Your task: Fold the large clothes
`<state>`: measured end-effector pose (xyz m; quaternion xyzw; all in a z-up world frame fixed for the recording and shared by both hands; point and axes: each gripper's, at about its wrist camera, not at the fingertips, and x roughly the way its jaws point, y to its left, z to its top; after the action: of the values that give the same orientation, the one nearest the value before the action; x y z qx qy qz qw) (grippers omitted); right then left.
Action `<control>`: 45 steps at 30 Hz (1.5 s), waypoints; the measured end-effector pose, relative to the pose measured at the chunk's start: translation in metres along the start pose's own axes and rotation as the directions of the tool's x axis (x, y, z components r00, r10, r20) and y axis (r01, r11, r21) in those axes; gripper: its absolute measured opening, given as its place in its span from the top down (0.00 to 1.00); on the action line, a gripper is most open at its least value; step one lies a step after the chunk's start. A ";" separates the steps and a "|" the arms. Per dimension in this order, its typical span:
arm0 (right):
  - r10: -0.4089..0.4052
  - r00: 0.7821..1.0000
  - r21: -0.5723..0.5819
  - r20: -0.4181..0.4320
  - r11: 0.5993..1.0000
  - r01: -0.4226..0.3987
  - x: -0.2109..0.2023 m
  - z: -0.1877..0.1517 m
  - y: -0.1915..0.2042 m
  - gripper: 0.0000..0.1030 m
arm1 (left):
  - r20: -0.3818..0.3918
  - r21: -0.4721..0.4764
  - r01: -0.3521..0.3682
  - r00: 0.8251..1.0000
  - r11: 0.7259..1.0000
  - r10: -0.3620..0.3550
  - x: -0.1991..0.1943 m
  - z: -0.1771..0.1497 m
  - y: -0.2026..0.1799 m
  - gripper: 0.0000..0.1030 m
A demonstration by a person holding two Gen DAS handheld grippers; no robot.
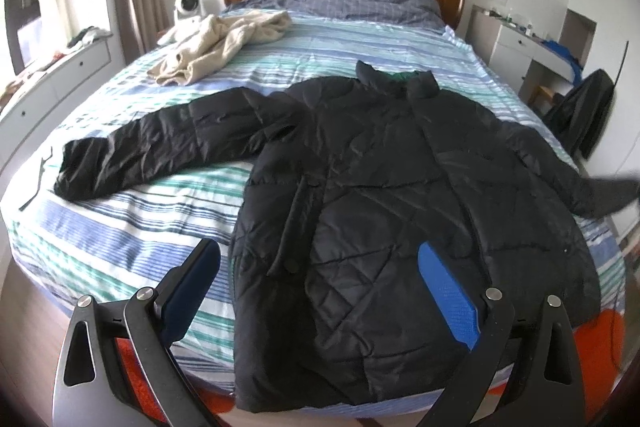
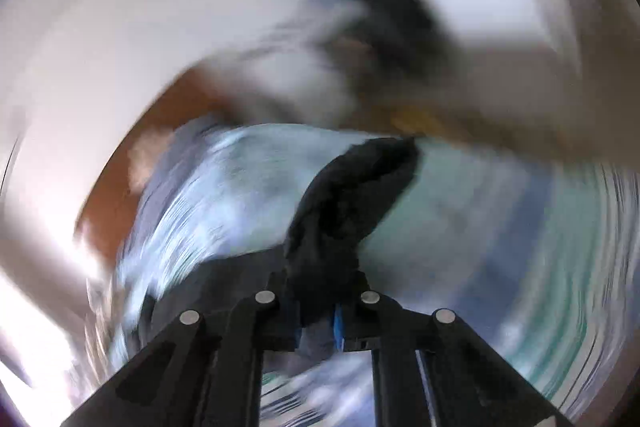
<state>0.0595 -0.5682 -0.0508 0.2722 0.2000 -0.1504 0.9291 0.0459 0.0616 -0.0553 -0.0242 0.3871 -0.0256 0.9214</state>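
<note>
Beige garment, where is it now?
In the left wrist view the beige garment lies crumpled on the bed's far left, beyond the black jacket's sleeve.

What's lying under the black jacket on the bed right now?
The black jacket lies spread on the striped bedsheet, with an orange cover showing below its hem. Whatever sits directly beneath its body is covered.

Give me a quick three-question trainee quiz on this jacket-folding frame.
1. True or false: the black jacket lies spread on the striped bed.
2. What is clamped in the right gripper? A) beige garment B) jacket sleeve C) pillow
3. Fill in: the left gripper jaws are ____.

Key: 1 true; 2 B, the sleeve; 3 open, holding nothing. The beige garment lies untouched near the headboard.
</note>
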 end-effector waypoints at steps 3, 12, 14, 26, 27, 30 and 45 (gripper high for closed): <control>0.151 0.989 -0.327 -0.007 0.934 -0.145 -0.028 -0.006 0.116 0.89 | -0.034 -0.001 0.027 0.999 1.000 -0.027 0.013 0.001 -0.005 0.03; 0.319 0.904 -0.614 -0.284 0.664 -0.427 -0.024 -0.156 0.303 0.89 | -0.001 0.017 0.060 0.998 0.998 -0.060 0.004 -0.002 -0.019 0.03; 0.324 0.879 -0.597 -0.351 0.646 -0.477 -0.019 -0.194 0.317 0.86 | -0.015 0.021 0.032 0.999 0.999 -0.032 0.006 -0.007 -0.011 0.03; 0.369 0.749 -0.383 -0.551 0.685 -0.619 -0.042 -0.245 0.282 0.11 | -0.067 -0.100 0.223 0.971 0.970 -0.230 0.030 0.002 0.001 0.03; 0.363 0.754 -0.385 -0.548 0.691 -0.612 -0.047 -0.245 0.278 0.11 | -0.077 -0.106 0.274 0.956 0.956 -0.283 0.037 0.007 -0.004 0.03; 0.356 0.758 -0.365 -0.546 0.713 -0.598 -0.059 -0.237 0.259 0.11 | -0.143 -0.098 0.403 0.899 0.910 -0.414 0.077 0.024 -0.032 0.03; 0.370 0.734 -0.258 -0.570 0.767 -0.587 -0.069 -0.245 0.228 0.11 | -0.301 0.005 0.351 0.893 0.936 -0.334 0.139 0.052 -0.091 0.89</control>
<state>0.0172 -0.2339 -0.1066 0.1368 0.3755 0.2211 0.8896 0.1779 -0.0371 -0.1118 -0.0605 0.5092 -0.2022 0.8344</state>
